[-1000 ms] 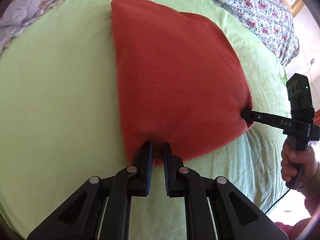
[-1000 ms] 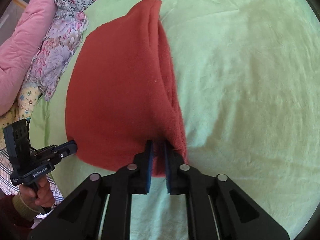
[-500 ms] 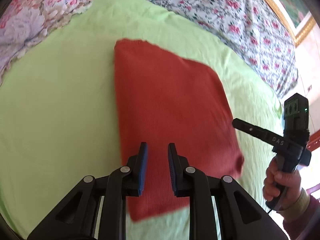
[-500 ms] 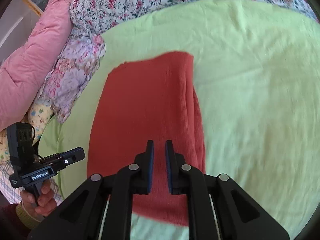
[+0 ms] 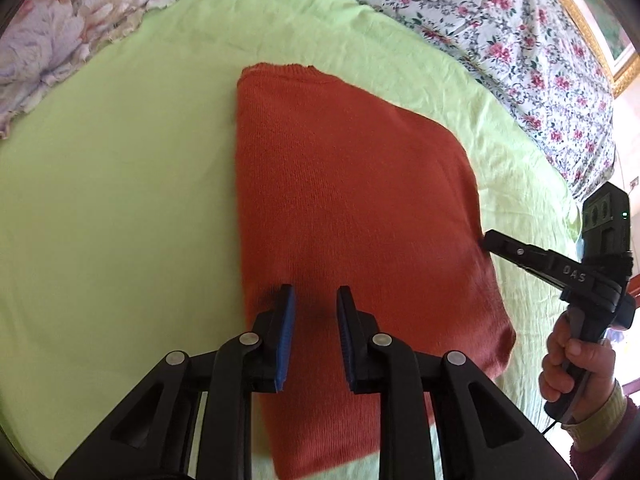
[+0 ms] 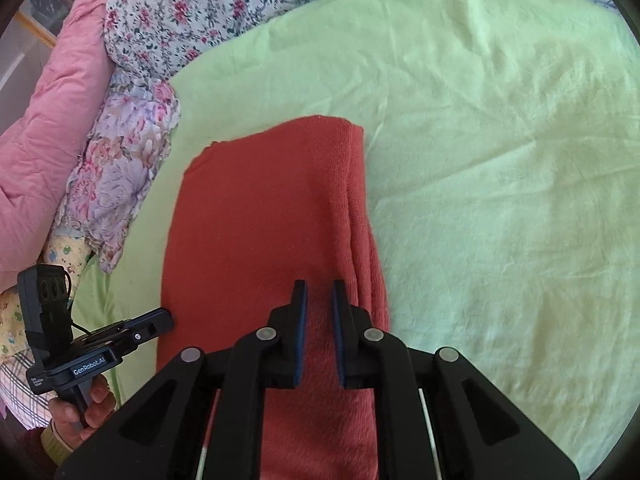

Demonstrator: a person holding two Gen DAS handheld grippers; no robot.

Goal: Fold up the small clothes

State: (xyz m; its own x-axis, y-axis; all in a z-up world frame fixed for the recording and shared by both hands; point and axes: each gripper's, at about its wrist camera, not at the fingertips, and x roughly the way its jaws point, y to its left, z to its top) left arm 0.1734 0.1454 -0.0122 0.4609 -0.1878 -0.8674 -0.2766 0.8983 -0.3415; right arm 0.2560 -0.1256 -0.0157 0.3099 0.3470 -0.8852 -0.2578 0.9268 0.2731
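Green sheet (image 5: 120, 208) covers the bed, with floral bedding (image 5: 500, 28) beyond it and a pink quilt (image 6: 44, 120) at the far left of the right wrist view.

**Change.** One second ago both sets of jaws pinch the near hem of the red garment (image 5: 352, 208). Both have since let go and pulled back and upward. The garment no longer hangs from either grip; it lies flat on the sheet, folded into a compact slab.

**Left gripper** (image 5: 314, 336). Jaws are spread, with nothing between them. The garment lies directly ahead of and beneath the jaws, and its left edge runs just left of the left jaw.

**Right gripper** (image 6: 319, 332). Jaws stand slightly parted and hold nothing. The garment lies below and ahead of them. Its doubled fold edge, showing stacked layers, runs just right of the right jaw. In the left wrist view the tip of this gripper sits at the garment's right edge; contact cannot be determined.

**Task meaning.** The release indicates that the current fold is laid down. The stacked layers suggest the garment is folded at least once. Judged from its compact outline, either a final halving or smoothing remains, or the piece is complete.
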